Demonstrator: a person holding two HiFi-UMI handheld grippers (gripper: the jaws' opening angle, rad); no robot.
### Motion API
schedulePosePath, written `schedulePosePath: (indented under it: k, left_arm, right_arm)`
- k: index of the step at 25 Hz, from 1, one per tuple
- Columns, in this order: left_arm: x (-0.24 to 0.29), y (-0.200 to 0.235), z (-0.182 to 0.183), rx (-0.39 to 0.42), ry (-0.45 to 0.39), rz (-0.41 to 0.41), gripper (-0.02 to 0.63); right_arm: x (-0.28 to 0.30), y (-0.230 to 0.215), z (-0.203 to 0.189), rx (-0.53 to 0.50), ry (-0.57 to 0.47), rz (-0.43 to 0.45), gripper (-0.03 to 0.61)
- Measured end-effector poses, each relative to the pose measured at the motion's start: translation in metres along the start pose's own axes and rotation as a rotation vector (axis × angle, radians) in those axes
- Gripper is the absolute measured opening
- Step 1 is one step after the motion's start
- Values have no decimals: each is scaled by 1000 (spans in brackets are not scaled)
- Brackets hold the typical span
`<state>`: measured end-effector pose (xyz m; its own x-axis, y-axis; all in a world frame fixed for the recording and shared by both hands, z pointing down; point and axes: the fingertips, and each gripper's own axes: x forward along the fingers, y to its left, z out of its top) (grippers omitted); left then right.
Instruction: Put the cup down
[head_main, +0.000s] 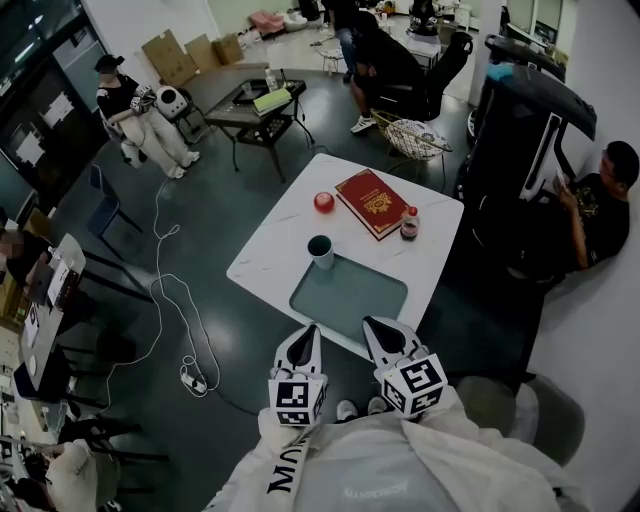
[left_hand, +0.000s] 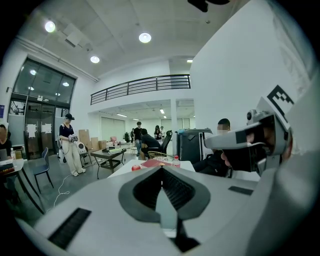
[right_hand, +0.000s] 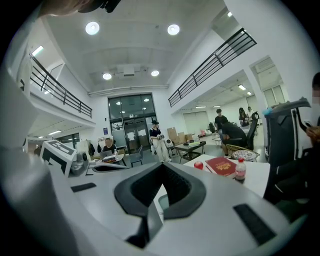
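Observation:
A dark cup (head_main: 320, 250) stands upright on the white table (head_main: 290, 235), just beyond a grey-green mat (head_main: 349, 297). Nothing holds it. My left gripper (head_main: 307, 334) and right gripper (head_main: 379, 327) hang side by side close to my body, short of the table's near edge and well back from the cup. In the left gripper view the left gripper (left_hand: 161, 169) has its jaws together with nothing between them. The right gripper (right_hand: 162, 168) looks the same in its own view, shut and empty.
Beyond the cup lie a red apple (head_main: 323, 202), a red book (head_main: 372, 203) and a small bottle (head_main: 409, 223). A person (head_main: 600, 215) sits to the right of the table. A cable (head_main: 175, 300) and power strip lie on the floor at the left.

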<state>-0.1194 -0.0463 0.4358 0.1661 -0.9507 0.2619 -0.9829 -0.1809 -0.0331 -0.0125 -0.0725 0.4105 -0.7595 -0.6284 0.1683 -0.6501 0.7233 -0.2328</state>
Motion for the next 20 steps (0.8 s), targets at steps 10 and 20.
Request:
schedulePosePath:
  k: [10,20]
  left_arm:
    - [4,0,2,0,-15,6,11]
    - [3,1,2,-9,-11,11,11]
  right_arm:
    - [1,-8,-1,2,-3,-19,5]
    - [0,-7,1,2,0,-22,5]
